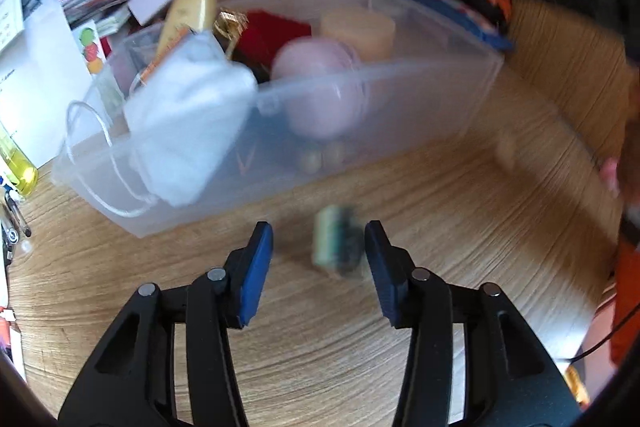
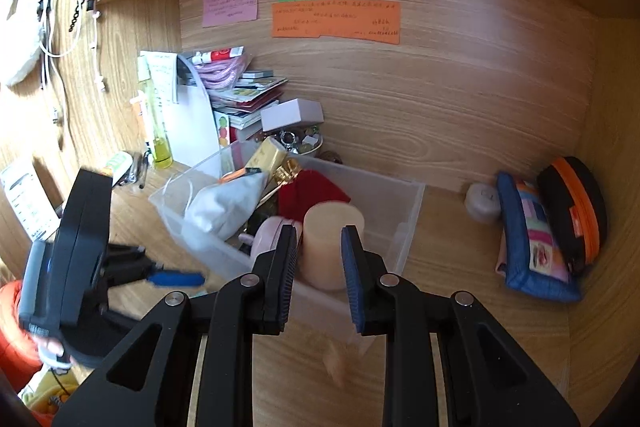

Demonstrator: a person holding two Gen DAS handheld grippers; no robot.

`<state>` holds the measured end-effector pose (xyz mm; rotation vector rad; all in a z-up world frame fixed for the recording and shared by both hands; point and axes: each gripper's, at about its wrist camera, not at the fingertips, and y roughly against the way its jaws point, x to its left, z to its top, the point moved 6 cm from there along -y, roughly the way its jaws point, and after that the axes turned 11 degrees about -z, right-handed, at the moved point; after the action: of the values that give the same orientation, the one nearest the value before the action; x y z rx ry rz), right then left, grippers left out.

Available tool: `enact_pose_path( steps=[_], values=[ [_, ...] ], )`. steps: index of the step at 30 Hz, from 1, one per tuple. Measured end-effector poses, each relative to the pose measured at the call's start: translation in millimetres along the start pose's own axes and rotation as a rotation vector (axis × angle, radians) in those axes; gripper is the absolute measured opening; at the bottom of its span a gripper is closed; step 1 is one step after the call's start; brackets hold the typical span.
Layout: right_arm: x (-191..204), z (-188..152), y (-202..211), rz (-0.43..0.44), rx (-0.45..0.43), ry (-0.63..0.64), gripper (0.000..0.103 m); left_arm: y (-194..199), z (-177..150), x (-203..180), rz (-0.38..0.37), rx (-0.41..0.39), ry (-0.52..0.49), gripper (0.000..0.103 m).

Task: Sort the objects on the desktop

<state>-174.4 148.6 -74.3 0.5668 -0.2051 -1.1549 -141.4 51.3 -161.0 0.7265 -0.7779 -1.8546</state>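
Two grippers work around a clear plastic bin (image 1: 420, 115) on a wooden desk (image 1: 320, 355). The left gripper (image 1: 318, 227) hovers just in front of the bin's near wall with its fingers released and well apart. A small greenish roll (image 1: 334, 247), blurred, lies on the desk between them, close to the right-hand finger (image 1: 380, 267); I cannot tell whether it touches it. The right gripper (image 2: 320, 231) is at the bin's near right corner, fingers drawn close together and grasping nothing.

Inside the bin, a beige candle (image 1: 360, 31) stands at the right end, a pink round case (image 1: 316, 87) sits just left of it, and red cloth (image 1: 276, 31) lies behind. A white face mask (image 1: 188, 119) drapes over the left front rim. Right of the bin, against the side wall, lean a blue patchwork pouch (image 2: 532, 243) and a black-and-orange case (image 2: 572, 211).
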Motion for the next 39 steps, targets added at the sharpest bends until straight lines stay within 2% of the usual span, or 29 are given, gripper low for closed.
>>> enact_pose_path(
  steps=[7, 12, 14, 16, 19, 24, 26, 30, 33, 39],
  values=[
    [-2, 6, -30, 0.004, 0.044, 0.016, 0.021, -4, 2, 0, -0.005, 0.000, -0.001, 0.046],
    [-18, -11, -15, 0.021, 0.049, -0.029, 0.022, -5, 3, -1, -0.010, 0.001, -0.007, 0.046],
    [-31, -25, -4, -0.003, 0.063, -0.036, 0.029, -3, 4, -2, -0.015, 0.001, -0.010, 0.046],
    [-43, -39, 7, -0.030, 0.075, -0.047, 0.044, -3, 4, -4, -0.025, 0.001, -0.013, 0.046],
    [-67, -69, 23, -0.128, 0.103, -0.052, 0.046, -3, 4, -5, -0.029, 0.002, -0.017, 0.046],
    [-98, -117, 27, -0.203, 0.205, -0.101, 0.046, -6, 7, -15, -0.043, 0.000, -0.028, 0.033],
    [-105, -128, 21, -0.220, 0.247, -0.109, 0.046, -6, 7, -22, -0.059, 0.000, -0.039, 0.016],
    [-101, -137, 13, -0.206, 0.279, -0.068, 0.045, -3, 5, -28, -0.072, 0.002, -0.051, 0.015],
    [-93, -141, 6, -0.206, 0.301, -0.020, 0.042, -3, 6, -28, -0.078, -0.002, -0.032, 0.015],
    [-86, -142, 0, -0.148, 0.315, -0.027, 0.015, 0, 7, -25, -0.085, -0.020, 0.011, 0.015]
  ],
)
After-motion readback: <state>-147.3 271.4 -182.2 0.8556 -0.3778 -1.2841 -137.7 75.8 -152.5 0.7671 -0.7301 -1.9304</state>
